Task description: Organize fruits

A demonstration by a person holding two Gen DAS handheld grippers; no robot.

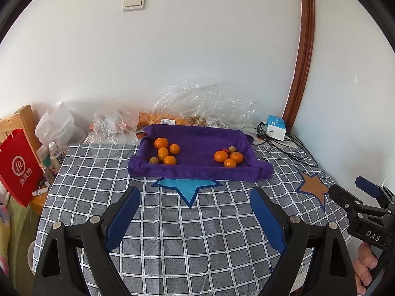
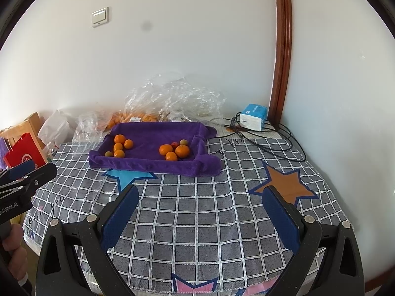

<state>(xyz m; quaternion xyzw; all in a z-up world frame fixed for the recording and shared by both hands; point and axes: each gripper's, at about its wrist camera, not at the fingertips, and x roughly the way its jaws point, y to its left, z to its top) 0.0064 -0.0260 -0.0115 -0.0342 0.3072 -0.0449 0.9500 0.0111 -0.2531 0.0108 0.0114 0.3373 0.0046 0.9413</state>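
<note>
both grippers, left (image 1: 195, 212) and right (image 2: 200, 212), gape wide and empty; fruits (image 1: 165, 153) sit in two mixed clusters on the towel (image 1: 197, 170), sorting seemingly unfinished.

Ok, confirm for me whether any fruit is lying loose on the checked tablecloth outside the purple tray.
No: every loose fruit sits inside the purple tray, and the checked tablecloth around it holds none.

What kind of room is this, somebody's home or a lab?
Most likely a lived-in home, perhaps a dining corner. A checked tablecloth with star patches covers the table, a light switch sits on the plain wall, and a red shopping bag and crumpled plastic bags crowd the edges.
</note>
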